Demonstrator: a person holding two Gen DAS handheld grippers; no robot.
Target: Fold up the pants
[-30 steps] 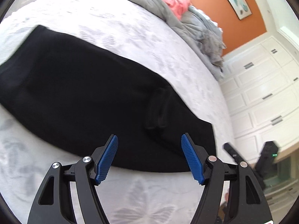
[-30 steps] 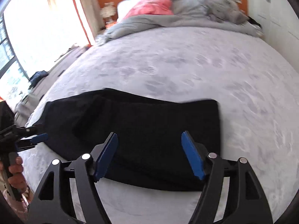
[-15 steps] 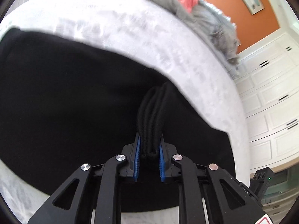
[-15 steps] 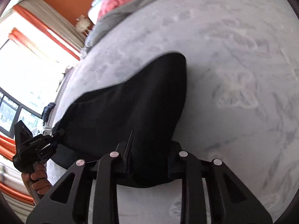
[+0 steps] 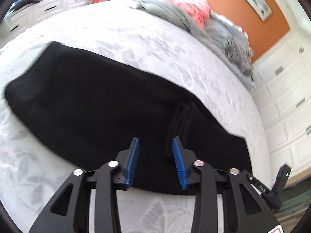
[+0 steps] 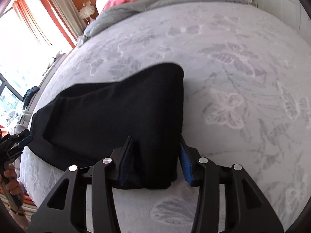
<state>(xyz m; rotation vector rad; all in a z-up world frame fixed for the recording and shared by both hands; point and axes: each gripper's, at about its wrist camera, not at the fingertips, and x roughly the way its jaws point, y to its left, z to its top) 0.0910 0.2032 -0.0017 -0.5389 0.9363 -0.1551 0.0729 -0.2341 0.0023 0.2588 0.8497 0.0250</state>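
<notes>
Black pants point(image 5: 97, 101) lie folded in a long strip across the pale bed cover point(image 5: 155, 38). My left gripper point(image 5: 155, 139) hovers over their near edge; its jaws are opening, and a raised ridge of fabric point(image 5: 180, 120) stands just ahead of the right pad without being pressed. In the right wrist view the pants point(image 6: 116, 112) end in a hump of cloth between the blue pads of my right gripper point(image 6: 155, 138). Those jaws are opening too and the pads no longer squeeze the cloth. The left gripper point(image 6: 17, 137) and the hand point(image 6: 9, 176) holding it show at the far left.
A grey blanket point(image 5: 175, 15) and a pink pillow point(image 5: 190, 7) are heaped at the head of the bed. White cupboards point(image 5: 287, 97) stand to the right of the bed. A bright window with orange curtains point(image 6: 38, 19) is on the left.
Half a second ago both grippers were shut on pinched folds of the pants. Both have now parted their jaws and let the cloth go, and the left one has drawn back.
</notes>
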